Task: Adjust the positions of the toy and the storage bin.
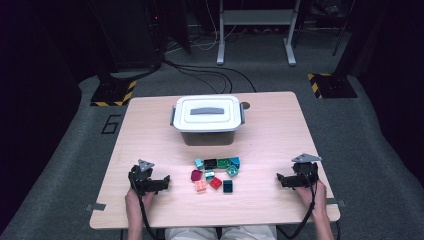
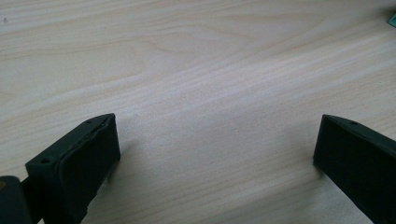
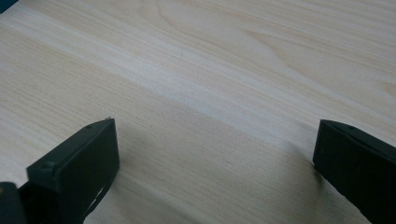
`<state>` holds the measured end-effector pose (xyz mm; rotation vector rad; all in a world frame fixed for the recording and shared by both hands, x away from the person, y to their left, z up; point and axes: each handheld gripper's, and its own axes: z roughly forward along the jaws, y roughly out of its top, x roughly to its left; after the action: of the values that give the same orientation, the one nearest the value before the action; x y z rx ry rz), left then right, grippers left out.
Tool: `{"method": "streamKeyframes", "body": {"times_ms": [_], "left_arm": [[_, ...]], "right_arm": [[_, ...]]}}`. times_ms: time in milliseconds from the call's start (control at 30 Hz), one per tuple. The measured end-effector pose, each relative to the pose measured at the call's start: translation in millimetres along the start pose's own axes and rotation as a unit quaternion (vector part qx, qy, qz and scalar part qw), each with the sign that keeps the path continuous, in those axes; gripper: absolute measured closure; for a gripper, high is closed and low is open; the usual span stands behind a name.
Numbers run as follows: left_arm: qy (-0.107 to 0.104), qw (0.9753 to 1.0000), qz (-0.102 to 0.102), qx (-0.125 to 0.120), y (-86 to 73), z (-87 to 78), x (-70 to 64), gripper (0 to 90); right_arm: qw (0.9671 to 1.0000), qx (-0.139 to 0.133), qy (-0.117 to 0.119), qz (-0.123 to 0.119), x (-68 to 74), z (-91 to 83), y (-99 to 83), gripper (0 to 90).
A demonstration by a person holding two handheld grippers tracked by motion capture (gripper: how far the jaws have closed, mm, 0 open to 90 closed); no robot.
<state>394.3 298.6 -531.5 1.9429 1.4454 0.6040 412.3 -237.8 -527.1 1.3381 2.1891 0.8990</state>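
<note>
— Looking down from above, I saw the bricks [image 1: 216, 173] clustered mid-table, between the left gripper [image 1: 165, 181] and right gripper [image 1: 281, 180], well apart from both.

— And up close?

— Each gripper view showed bare table [image 2: 196, 84] between widely parted jaws, holding nothing. From above I also saw the lidded box [image 1: 208, 119] behind the bricks.

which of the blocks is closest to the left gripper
The dark maroon block, at the left edge of the cluster. It lies nearest the left gripper; the pink block just below it sits slightly farther right.
</note>
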Motion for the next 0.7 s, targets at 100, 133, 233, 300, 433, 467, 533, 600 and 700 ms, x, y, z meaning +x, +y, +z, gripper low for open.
{"method": "streamKeyframes", "body": {"times_ms": [100,133,233,300,433,467,533,600,700], "left_arm": [[0.000,1.0000,0.000,0.000,0.0,0.0,0.0,0.3],[0.000,1.0000,0.000,-0.001,-0.1,0.1,0.0,0.2],[0.000,1.0000,0.000,0.000,0.0,0.0,0.0,0.3],[0.000,1.0000,0.000,-0.001,-0.1,0.1,0.0,0.3],[0.000,1.0000,0.000,-0.001,-0.1,0.1,0.0,0.3],[0.000,1.0000,0.000,-0.001,-0.1,0.1,0.0,0.3],[0.000,1.0000,0.000,-0.001,-0.1,0.1,0.0,0.3],[0.000,1.0000,0.000,-0.001,-0.1,0.1,0.0,0.3],[0.000,1.0000,0.000,-0.001,-0.1,0.1,0.0,0.3]], "right_arm": [[1.0000,0.000,-0.001,-0.008,0.0,-0.8,-0.2,0.0],[1.0000,-0.001,-0.001,-0.008,0.2,-0.7,0.0,0.0],[1.0000,-0.002,0.004,-0.004,1.1,-1.0,0.5,0.0],[0.9999,-0.002,0.011,-0.004,2.0,-1.8,1.9,0.0],[0.9997,-0.008,0.019,-0.012,8.4,-5.2,11.6,0.0],[0.9996,-0.009,0.021,-0.017,9.7,-6.1,14.4,0.0],[0.9994,-0.012,0.025,-0.020,12.3,-7.8,19.6,0.0],[0.9992,-0.016,0.029,-0.023,15.1,-10.0,26.5,0.0],[0.9989,-0.019,0.035,-0.024,17.2,-10.8,32.1,0.0]]}}
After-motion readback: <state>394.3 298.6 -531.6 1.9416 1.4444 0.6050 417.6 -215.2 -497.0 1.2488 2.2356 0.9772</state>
